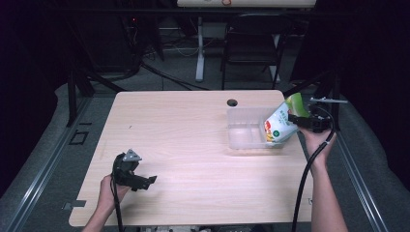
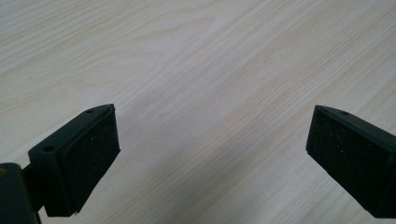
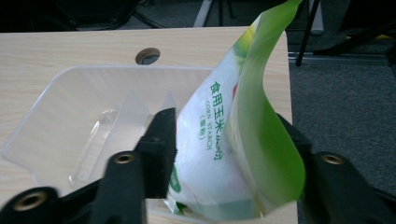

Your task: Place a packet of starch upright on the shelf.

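Right gripper [image 1: 303, 121]: at the table's far right edge, jaws about half apart with the corn starch pouch [image 1: 281, 123] between them. In the right gripper view the left jaw lies against the pouch's white face and the right jaw sits behind its green fold; I cannot tell whether the pads press or merely flank it.

Corn starch pouch: white and green, tilted, its lower end down inside the clear plastic bin [image 1: 241, 140] and its green top leaning out over the bin's right wall towards the gripper. The right gripper view [image 3: 224, 154] shows green print on the white side.

Clear plastic bin: on the right half of the wooden table [image 1: 193, 145], just this side of the round cable hole [image 1: 232, 102]; the pouch occupies its right end.

Right hand [image 1: 316, 140]: wrapped under the gripper from below, forearm running up from the bottom edge, cable trailing down alongside it.

Left gripper [image 1: 145, 182]: near the table's front left, well apart from the bin. The left gripper view has its jaws spread wide over bare wood, pads [image 2: 91, 154] gripping nothing.

Left hand [image 1: 112, 188]: low at the front edge, holding the gripper with jaws pointing right across the tabletop.
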Tool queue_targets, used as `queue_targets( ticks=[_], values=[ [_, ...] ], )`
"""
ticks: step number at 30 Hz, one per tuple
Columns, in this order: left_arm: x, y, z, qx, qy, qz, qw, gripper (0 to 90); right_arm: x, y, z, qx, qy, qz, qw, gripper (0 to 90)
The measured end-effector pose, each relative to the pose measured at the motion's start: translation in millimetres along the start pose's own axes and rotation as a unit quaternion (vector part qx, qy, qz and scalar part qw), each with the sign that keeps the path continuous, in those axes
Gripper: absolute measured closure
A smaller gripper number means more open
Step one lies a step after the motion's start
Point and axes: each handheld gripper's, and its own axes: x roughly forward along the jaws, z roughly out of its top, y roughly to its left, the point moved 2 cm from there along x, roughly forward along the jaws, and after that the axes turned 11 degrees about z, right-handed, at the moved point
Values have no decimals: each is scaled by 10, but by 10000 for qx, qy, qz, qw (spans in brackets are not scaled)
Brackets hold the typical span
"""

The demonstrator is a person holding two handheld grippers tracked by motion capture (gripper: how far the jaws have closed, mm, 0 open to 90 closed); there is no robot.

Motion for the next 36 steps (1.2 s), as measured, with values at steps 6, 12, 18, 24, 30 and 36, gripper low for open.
queue_targets(
  ticks=[6,12,18,24,30,36],
  values=[
    [-2,-5,1,17,2,-3,10000,27,-150,27,-24,-120,68,232,9996,317],
    [10,-16,0,0,23,9,10000,27,-296,114,-62,-338,257,385,9984,223],
    [14,-23,9,42,32,-11,10000,27,-471,290,-154,-636,301,351,9969,145],
    [19,-38,8,50,48,-32,10000,27,-659,461,-284,-870,268,635,9938,125],
    [35,-58,16,92,80,-32,9999,27,-729,612,-482,-1038,415,834,9902,62],
    [51,-77,25,143,109,-49,9998,27,-646,795,-697,-1247,854,1050,9829,8]
  ],
)
